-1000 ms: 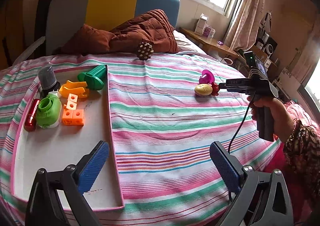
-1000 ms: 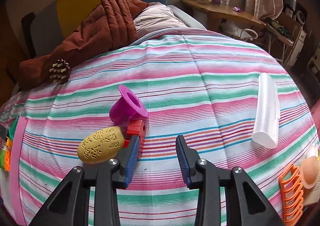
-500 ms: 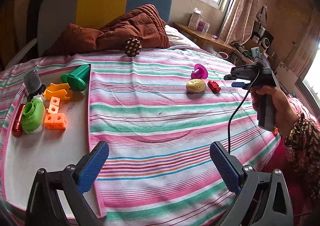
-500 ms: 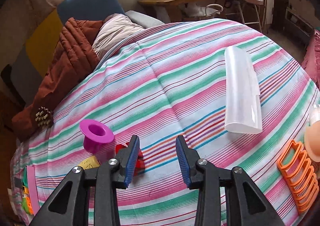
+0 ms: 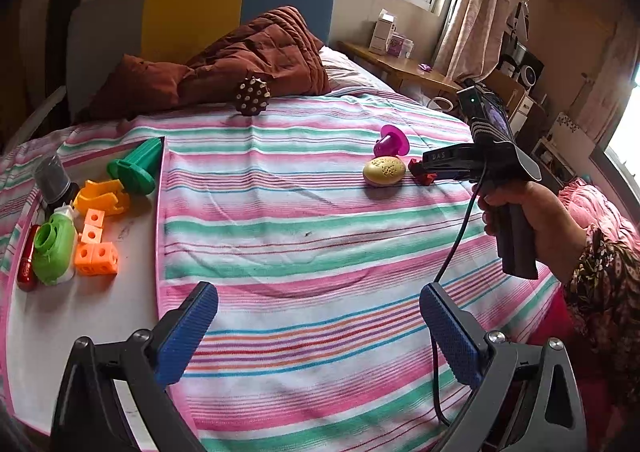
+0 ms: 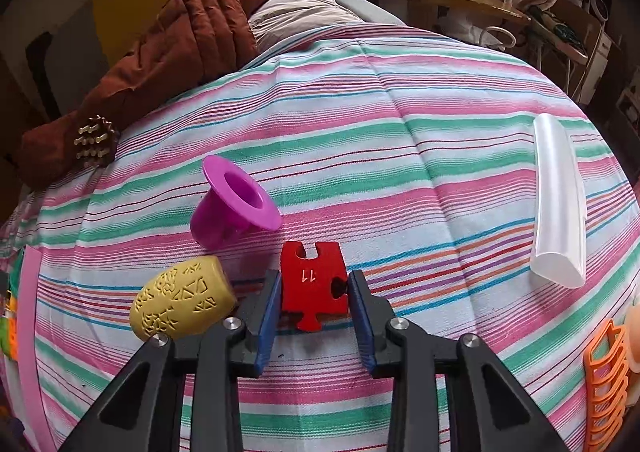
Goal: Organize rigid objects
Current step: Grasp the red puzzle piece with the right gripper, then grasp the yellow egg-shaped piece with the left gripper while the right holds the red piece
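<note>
R gripper (image 6: 314, 302) jaws closing round red puzzle piece (image 6: 312, 284); L gripper (image 5: 320, 336) wide, empty.

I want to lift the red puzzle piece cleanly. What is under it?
The red piece stands between the right gripper's closing jaws, with striped bedsheet showing around it. Nothing else shows beneath, but its lower tab and the gripper hide the spot directly below.

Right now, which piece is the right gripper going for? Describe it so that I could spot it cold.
On the striped bedspread, find the cluster of three small things at its middle: a purple funnel, a yellow egg and a red piece. It is the red one, between the pads of the closing right gripper. It alone is flat, jigsaw-shaped and marked 11.
</note>
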`<state>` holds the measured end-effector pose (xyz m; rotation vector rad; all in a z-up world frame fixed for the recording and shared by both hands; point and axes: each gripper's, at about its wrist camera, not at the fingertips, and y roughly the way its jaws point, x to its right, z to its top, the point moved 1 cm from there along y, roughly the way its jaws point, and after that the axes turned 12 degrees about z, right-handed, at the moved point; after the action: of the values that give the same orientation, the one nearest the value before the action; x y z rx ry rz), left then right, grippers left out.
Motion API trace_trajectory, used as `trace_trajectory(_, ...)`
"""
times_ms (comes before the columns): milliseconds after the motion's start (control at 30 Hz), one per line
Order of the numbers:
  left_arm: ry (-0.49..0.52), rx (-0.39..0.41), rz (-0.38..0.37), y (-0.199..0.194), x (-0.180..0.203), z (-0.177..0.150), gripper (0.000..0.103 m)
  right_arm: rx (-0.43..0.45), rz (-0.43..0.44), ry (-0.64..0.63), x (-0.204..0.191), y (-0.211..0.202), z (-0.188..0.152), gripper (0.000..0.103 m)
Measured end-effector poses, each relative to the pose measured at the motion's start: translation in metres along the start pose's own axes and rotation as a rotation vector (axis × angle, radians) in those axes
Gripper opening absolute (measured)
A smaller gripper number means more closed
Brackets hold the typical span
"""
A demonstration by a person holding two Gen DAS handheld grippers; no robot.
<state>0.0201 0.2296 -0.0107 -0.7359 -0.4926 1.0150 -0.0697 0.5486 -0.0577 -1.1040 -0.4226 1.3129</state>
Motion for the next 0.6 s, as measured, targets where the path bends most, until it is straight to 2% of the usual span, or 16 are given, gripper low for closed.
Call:
trace_trajectory(100,0.03,-0.008,0.02,0.011,0.012,0.012,0.103,-0.024,0.003,0.039,0.004,-0.004,-0.003,0.033)
trace_trajectory(267,0.127,-0.027,0.053,0.041,0.045,0.031,0.103,-0.069,-0.048,0.083,0.011,-0.011,-0.01,0.033)
trace_trajectory(500,0.318,-0.044,0.071,0.107,0.1,0.075,0.103,-0.083,-0.014,0.116,0.02,-0.013,-0.009,0.033)
trace_trajectory(600,0.337,-0.051,0.079,0.135,0.112,0.095,0.103,-0.08,0.005,0.137,0.025,-0.015,-0.009,0.033)
